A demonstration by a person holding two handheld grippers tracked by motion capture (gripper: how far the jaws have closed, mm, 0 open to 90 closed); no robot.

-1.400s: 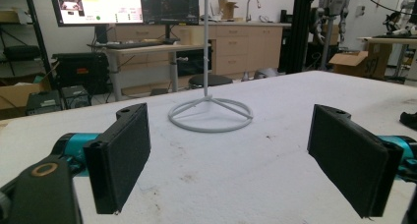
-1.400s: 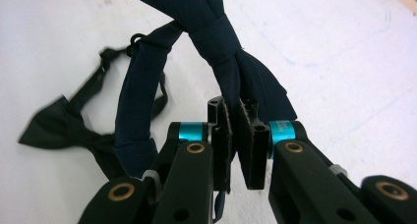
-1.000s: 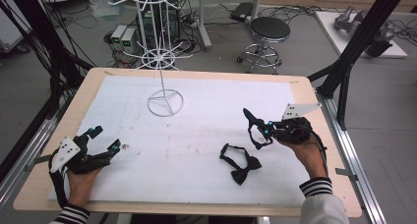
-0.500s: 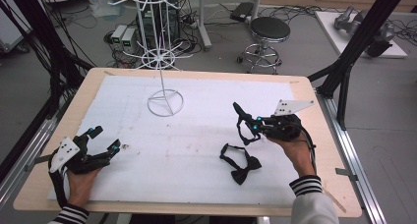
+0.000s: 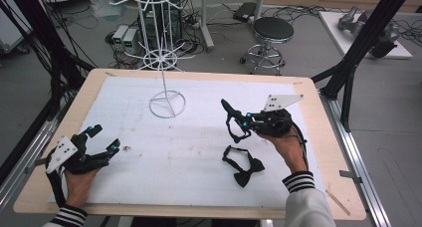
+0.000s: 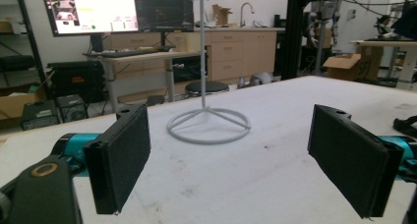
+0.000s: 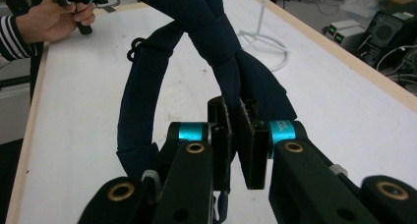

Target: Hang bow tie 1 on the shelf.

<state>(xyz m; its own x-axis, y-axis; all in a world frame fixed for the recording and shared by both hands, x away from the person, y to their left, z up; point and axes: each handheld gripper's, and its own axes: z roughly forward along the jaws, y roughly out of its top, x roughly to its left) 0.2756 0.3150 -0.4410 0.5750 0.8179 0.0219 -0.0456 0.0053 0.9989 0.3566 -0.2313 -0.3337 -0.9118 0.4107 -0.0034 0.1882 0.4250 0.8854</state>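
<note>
My right gripper [image 5: 245, 123] is shut on a dark navy bow tie [image 5: 228, 110], lifted above the white table mat right of centre. In the right gripper view the gripper [image 7: 235, 113] clamps the bow tie [image 7: 211, 37] by one wing, and its strap hangs in a loop to the left. A second dark bow tie [image 5: 244, 166] lies flat on the mat just below that hand. My left gripper [image 5: 105, 138] rests near the front left corner, open with nothing between its fingers [image 6: 123, 155]. A white wire display stand [image 5: 167, 103] rises from the mat's far middle.
The stand's ring base [image 6: 209, 126] sits straight ahead of the left gripper. The wooden table edge [image 5: 318, 137] frames the mat. Behind the table stand a stool [image 5: 272, 30], cables and black frame posts. The person's other hand [image 7: 49, 17] shows top left in the right gripper view.
My right gripper has carried the bow tie leftwards and slightly up, closer to the stand. The left gripper and the bow tie on the mat have stayed put.
</note>
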